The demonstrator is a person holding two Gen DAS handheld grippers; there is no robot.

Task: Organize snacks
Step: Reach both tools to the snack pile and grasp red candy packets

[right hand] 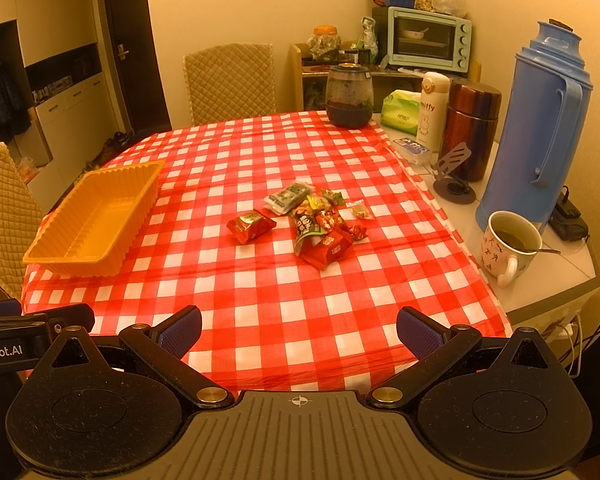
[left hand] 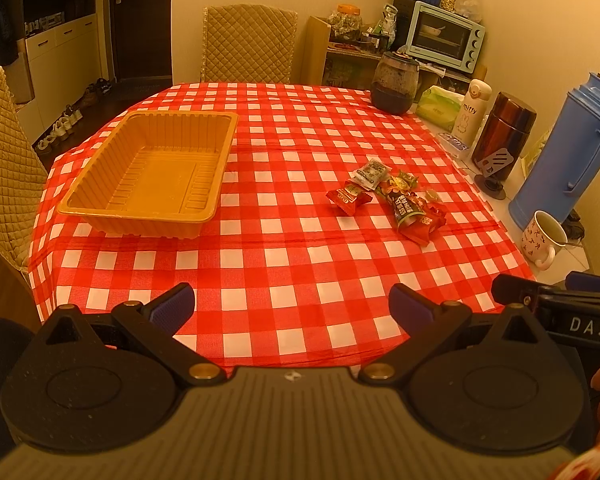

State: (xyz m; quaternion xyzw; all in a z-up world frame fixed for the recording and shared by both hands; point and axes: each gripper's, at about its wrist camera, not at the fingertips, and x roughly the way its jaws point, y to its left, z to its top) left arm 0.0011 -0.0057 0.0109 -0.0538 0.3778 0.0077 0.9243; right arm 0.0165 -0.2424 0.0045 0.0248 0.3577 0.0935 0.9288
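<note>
- organizing snacks, opening stage: the left gripper (left hand: 292, 306) and the right gripper (right hand: 299, 330) are held side by side above the near edge of the checked tablecloth (right hand: 260, 320), each with its fingers spread wide apart and nothing between them.
- the snack pile (right hand: 320, 224) is seen right of centre on the cloth; a single red packet (right hand: 251, 225) lies just beside it on the left, clear of the heap, and a pale flat packet (right hand: 289, 197) rests at the far edge.
- the orange tray (left hand: 152, 172) is set at the left of the table, well apart from the snacks, and is seen to be empty.
- the step in hand is judged to be a first reach; none of the packets has yet been moved into the tray.
- the lone red packet is best taken first, since it can be closed on without disturbing its neighbours.
- the pads should be brought down astride the packet's narrow width, and the wrapper pinched at its body rather than at a crimped end, which is likely to slip.
- the mug (right hand: 508, 246) and blue flask (right hand: 540, 128) at the right edge should be given room.
</note>
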